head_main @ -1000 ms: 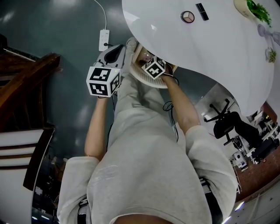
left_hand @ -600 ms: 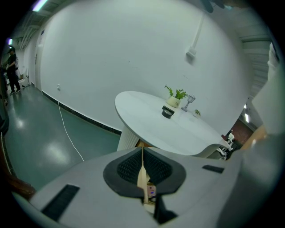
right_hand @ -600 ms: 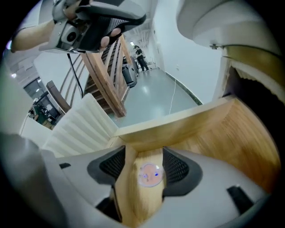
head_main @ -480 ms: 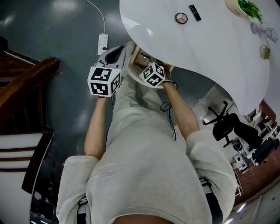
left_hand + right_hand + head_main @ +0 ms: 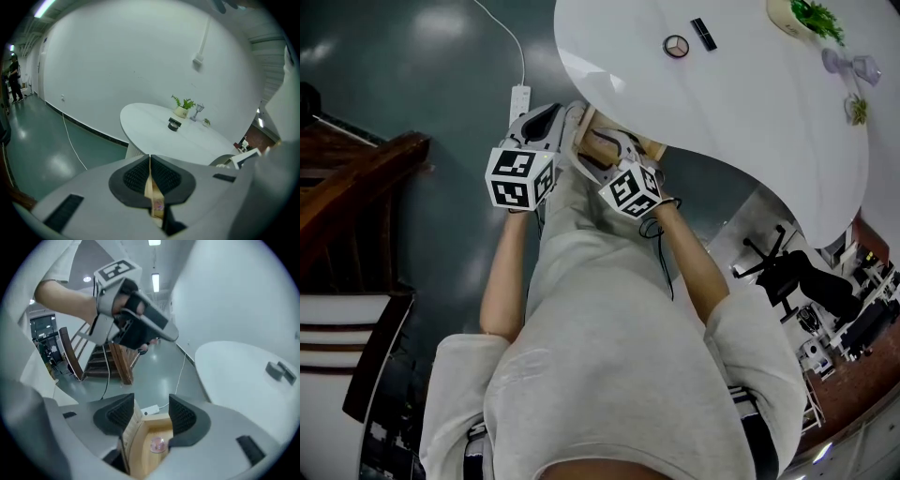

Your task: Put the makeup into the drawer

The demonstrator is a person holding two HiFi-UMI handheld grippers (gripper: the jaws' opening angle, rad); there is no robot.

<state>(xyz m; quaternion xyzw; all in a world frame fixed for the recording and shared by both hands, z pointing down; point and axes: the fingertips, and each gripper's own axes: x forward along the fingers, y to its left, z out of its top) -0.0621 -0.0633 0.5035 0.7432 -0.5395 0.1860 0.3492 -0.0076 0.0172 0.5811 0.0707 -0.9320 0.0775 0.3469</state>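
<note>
1. The drawer is a small box of pale, straight-grained wood with thin flat walls. It juts from under the rim of the glossy white, round-edged table.
2. Both grippers are smooth grey plastic with black ribbed pads.
3. The left gripper has its pads nipped together on one thin wooden wall of the drawer, with the board edge-on between them.
4. The right gripper has its jaws standing wide apart above the open drawer. Its left pad is just beside a side wall, and I cannot tell whether they touch.
5. A small round pinkish makeup piece lies on the drawer floor, below the gap between the right jaws and touching neither pad.
6. A round compact and a black oblong case lie just beside each other on the tabletop, well apart from both grippers.
7. Bare tabletop surrounds that pair.
8. Below the drawer is shiny dark-green floor with a white power strip.
9. A wooden staircase stands well off to the left.
</note>
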